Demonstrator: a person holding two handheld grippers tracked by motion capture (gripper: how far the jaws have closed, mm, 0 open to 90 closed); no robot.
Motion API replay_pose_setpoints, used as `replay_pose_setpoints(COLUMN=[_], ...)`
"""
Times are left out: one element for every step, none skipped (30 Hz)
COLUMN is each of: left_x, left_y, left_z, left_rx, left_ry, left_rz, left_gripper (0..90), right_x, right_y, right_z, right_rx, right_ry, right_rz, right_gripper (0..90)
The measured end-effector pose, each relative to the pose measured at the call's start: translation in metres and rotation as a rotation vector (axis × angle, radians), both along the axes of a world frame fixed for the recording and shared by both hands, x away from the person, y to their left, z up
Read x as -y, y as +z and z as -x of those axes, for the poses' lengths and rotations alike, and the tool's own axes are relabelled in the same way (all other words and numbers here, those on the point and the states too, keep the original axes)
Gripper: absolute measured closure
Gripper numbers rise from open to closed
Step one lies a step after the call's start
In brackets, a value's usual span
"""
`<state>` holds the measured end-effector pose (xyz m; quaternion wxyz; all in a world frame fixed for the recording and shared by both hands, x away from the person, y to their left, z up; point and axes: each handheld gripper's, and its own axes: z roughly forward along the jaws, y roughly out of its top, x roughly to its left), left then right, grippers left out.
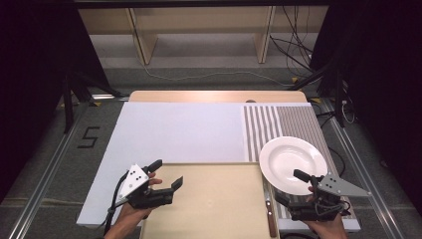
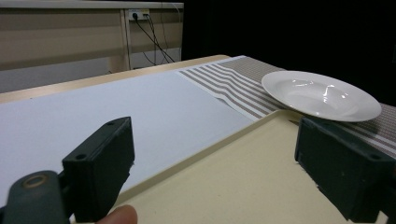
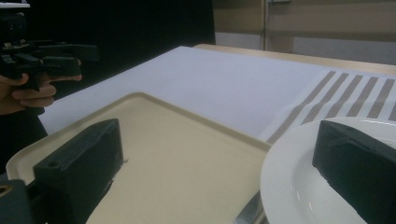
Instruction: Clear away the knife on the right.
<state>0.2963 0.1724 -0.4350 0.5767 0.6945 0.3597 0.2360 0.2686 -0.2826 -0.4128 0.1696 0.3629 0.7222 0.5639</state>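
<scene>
A white plate (image 1: 292, 162) rests on a striped placemat (image 1: 278, 122) at the right. In front of me lies a beige tray (image 1: 209, 199), and a knife (image 1: 270, 214) with a wooden handle lies along the tray's right edge. My left gripper (image 1: 166, 174) is open over the tray's left corner, holding nothing. My right gripper (image 1: 291, 186) is open too, one jaw over the plate's near rim and the other above the knife. The left gripper view looks between its jaws (image 2: 219, 163) across the tray (image 2: 233, 177) to the plate (image 2: 322, 95). The right gripper (image 3: 219, 163) straddles the plate's rim (image 3: 289, 186) and the tray (image 3: 177, 154).
A white mat (image 1: 179, 129) covers the table's left and middle, with bare wood at the far edge. Wooden shelving (image 1: 199, 30) and cables stand beyond the table. In the right gripper view, the left gripper (image 3: 46, 56) and its hand appear at the far left.
</scene>
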Motion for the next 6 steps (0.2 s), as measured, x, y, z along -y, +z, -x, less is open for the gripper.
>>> replay_pose_setpoints(left_x=[0.0000,0.0000,-0.0001,-0.0002,-0.0002,-0.0004], left_y=[0.0000,0.0002,0.0002,0.0001,0.0001,-0.0001], left_z=[0.0000,0.0000,0.0000,-0.0002,-0.0002,-0.0004], left_rx=[0.000,0.001,0.000,-0.001,-0.001,-0.002], left_ry=[0.000,0.000,0.000,0.000,0.000,0.002], left_rz=[0.000,0.001,0.001,0.000,0.000,-0.001], left_gripper=[11.9,11.9,11.9,11.9,11.9,11.9], right_x=[0.0000,-0.0001,0.0001,0.0002,0.0002,0.0003], right_y=[0.0000,0.0003,0.0003,0.0004,0.0004,0.0005], right_z=[0.0000,0.0001,0.0000,-0.0001,-0.0001,-0.0001], right_rx=[0.000,0.002,0.000,0.000,0.000,0.000], right_ry=[0.000,-0.001,-0.001,-0.002,-0.002,-0.004], right_rz=[0.000,-0.001,0.001,0.000,0.000,-0.002], right_gripper=[2.7,2.7,2.7,2.7,2.7,2.7])
